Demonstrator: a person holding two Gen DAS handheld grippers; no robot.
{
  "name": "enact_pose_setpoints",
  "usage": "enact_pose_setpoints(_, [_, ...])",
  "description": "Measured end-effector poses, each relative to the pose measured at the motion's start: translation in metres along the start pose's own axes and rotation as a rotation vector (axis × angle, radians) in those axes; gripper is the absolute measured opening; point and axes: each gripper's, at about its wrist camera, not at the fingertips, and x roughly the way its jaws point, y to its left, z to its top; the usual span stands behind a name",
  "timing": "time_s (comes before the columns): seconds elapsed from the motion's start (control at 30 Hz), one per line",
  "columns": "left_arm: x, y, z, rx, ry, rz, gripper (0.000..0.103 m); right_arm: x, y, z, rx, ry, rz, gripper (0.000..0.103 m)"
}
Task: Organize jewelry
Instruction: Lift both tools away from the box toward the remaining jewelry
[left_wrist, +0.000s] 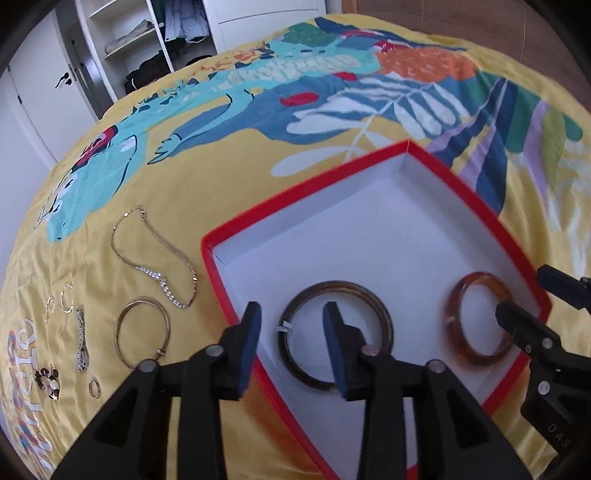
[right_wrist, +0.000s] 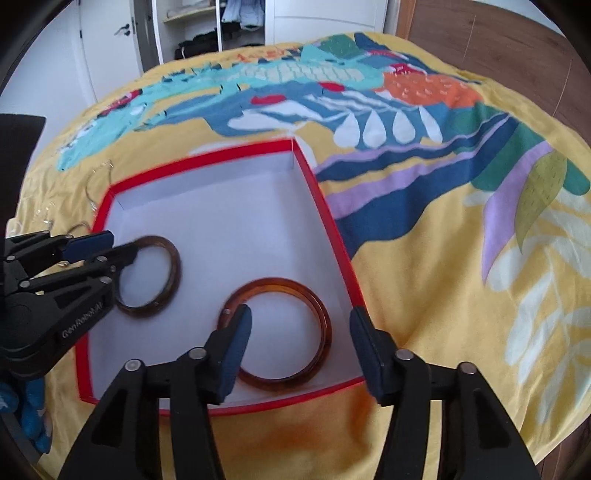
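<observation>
Only the left wrist shows the necklace (left_wrist: 157, 258) clearly.

The left gripper (left_wrist: 291, 343) is matte black plastic with two wedge-shaped arms; each finger (left_wrist: 248, 347) carries a dark blue pad; round silver rivets mark the joints — four across the linkage; its side bears white lettering, "GenRobot.AI". The right gripper (right_wrist: 301, 350) has the same black frame, blue-padded fingers (right_wrist: 236, 350) and silver pivots; pale letters — "DAS" — show on its body.
</observation>
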Motion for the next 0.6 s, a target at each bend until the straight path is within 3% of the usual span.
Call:
enact_pose_setpoints(0.27, [-0.079, 0.045, 0.000, -0.115, -0.101, -0.025, 0.034, -0.068, -0.015, 0.001, 0.026, -0.091, -0.037, 0.058])
enact_pose_setpoints(0.6, [-0.218, 0.158, -0.035, -0.238, -0.202, 0.143, 0.034, -0.178, 0.015, -0.002, 0.027, -0.243, 0.085, 0.054])
